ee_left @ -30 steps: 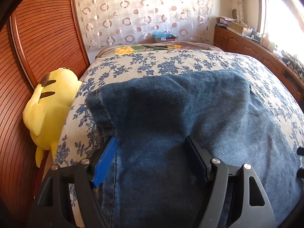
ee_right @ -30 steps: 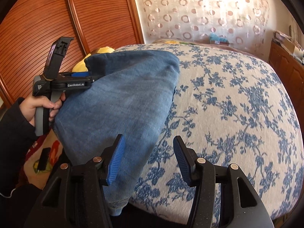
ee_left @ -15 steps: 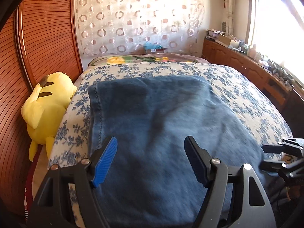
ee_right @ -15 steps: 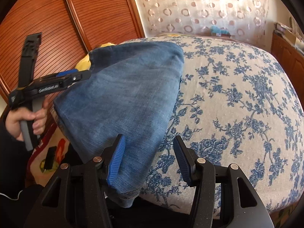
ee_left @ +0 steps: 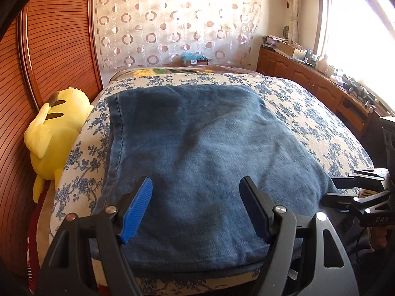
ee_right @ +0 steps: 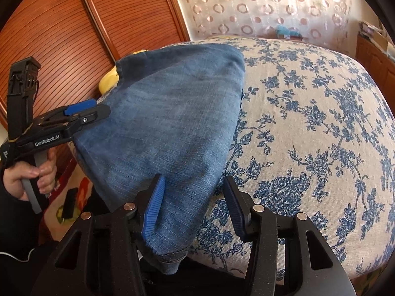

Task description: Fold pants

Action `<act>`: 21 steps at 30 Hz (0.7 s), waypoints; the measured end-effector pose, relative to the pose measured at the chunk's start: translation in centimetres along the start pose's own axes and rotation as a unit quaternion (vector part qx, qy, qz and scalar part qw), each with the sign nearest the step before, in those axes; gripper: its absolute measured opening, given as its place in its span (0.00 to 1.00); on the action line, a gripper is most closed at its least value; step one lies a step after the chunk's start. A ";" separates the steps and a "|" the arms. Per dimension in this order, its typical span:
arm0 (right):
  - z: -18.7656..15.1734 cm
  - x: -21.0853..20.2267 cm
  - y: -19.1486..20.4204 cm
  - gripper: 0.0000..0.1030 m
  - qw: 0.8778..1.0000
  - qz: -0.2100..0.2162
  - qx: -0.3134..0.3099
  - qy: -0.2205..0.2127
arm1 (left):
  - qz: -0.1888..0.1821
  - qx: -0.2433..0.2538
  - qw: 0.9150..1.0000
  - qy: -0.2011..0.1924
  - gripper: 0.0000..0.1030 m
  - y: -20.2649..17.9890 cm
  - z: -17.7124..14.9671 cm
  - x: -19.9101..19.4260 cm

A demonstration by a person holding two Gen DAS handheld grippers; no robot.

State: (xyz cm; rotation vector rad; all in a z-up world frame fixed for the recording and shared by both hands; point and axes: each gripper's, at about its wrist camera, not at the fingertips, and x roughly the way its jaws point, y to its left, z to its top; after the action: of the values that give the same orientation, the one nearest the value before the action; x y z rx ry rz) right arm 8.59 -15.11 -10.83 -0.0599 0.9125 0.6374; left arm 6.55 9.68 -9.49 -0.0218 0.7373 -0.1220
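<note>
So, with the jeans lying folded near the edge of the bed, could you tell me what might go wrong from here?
The jeans overhang the bed edge at the near corner, so they might slide off or unfold. The right gripper, whose jaws have just been closing, has denim between them and could snag and drag the fold. The left gripper stands open above the cloth; pushing down may wrinkle it.

The left gripper (ee_left: pixel 196 206) withdrew from the folded pants (ee_left: pixel 197 148), which it had gripped at their near edge and left lying flat on the bed (ee_left: pixel 308 113), while the right gripper (ee_right: pixel 192 207) narrowed its jaws around the pants' corner.
</note>
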 end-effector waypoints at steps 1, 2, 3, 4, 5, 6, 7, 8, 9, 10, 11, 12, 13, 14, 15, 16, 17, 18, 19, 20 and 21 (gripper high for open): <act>0.0 0.0 0.0 0.45 1.000 0.001 0.000 0.001 | 0.000 0.000 1.000 0.001 0.71 0.0 -0.1 0.0; 0.0 0.1 0.0 0.42 1.000 0.004 0.001 0.003 | -0.001 -0.001 1.000 0.001 0.71 0.0 -0.1 0.0; 0.2 0.2 0.0 0.41 1.000 0.007 0.002 0.004 | -0.002 -0.001 1.000 0.001 0.71 -0.1 -0.2 0.0; 0.2 0.3 0.1 0.40 1.000 0.010 0.003 0.005 | -0.001 -0.001 1.000 0.001 0.71 0.0 -0.2 0.0; 0.3 0.3 0.0 0.36 1.000 0.012 0.004 0.006 | -0.001 -0.002 1.000 0.001 0.71 0.0 -0.2 0.0; 0.3 0.3 0.0 0.35 1.000 0.018 0.005 0.008 | -0.001 -0.003 1.000 0.001 0.71 0.1 -0.3 0.0; 0.3 0.3 -0.1 0.32 1.000 0.021 0.007 0.008 | -0.001 -0.003 1.000 0.001 0.71 0.1 -0.3 -0.1; 0.4 0.3 -0.1 0.28 1.000 0.022 0.007 0.008 | 0.000 -0.004 1.000 0.000 0.71 0.1 -0.3 -0.2; 0.4 0.3 0.0 0.27 1.000 0.023 0.005 0.008 | 0.000 -0.005 1.000 -0.001 0.71 0.2 -0.3 -0.2; 0.5 0.2 0.0 0.23 1.000 0.023 0.003 0.006 | 0.000 -0.005 1.000 -0.002 0.71 0.2 -0.3 -0.4; 0.6 0.0 0.0 0.20 1.000 0.024 0.002 0.002 | 0.001 -0.006 1.000 -0.005 0.71 0.3 -0.2 -0.6; 0.8 -0.2 0.0 0.19 1.000 0.026 0.000 -0.001 | 0.002 -0.007 1.000 -0.007 0.71 0.4 -0.2 -0.8; 1.0 -0.4 0.1 0.17 1.000 0.028 -0.001 -0.003 | 0.003 -0.008 1.000 -0.009 0.71 0.5 -0.2 -1.0; 1.3 -0.7 0.2 0.16 1.000 0.029 -0.002 -0.005 | 0.003 -0.010 1.000 -0.012 0.71 0.7 -0.2 -1.3; 1.5 -0.9 0.3 0.15 0.999 0.030 -0.005 -0.008 | 0.004 -0.012 1.000 -0.014 0.71 0.8 -0.2 -1.5; 1.7 -1.0 0.4 0.14 0.999 0.030 -0.007 -0.010 | 0.005 -0.013 1.000 -0.016 0.71 1.0 -0.2 -1.7; 2.0 -1.1 0.6 0.13 0.999 0.030 -0.011 -0.011 | 0.007 -0.016 1.000 -0.019 0.71 1.2 -0.1 -1.9; 2.4 -1.3 0.8 0.12 0.999 0.030 -0.015 -0.013 | 0.009 -0.017 1.000 -0.021 0.71 1.4 -0.1 -2.1; 2.7 -1.4 0.9 0.11 0.999 0.031 -0.019 -0.015 | 0.010 -0.019 1.000 -0.022 0.71 1.5 -0.1 -2.2; 2.9 -1.5 1.1 0.11 0.999 0.031 -0.023 -0.017 | 0.012 -0.021 0.999 -0.024 0.71 1.8 -0.1 -2.4; 3.2 -1.6 1.2 0.11 0.999 0.031 -0.026 -0.018 | 0.012 -0.022 0.999 -0.025 0.71 1.9 -0.1 -2.5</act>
State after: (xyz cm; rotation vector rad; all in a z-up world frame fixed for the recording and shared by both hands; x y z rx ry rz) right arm 9.53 -13.90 -7.38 -0.0659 0.8654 0.7177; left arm 4.83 11.86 -8.00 -0.0579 0.6899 -0.0810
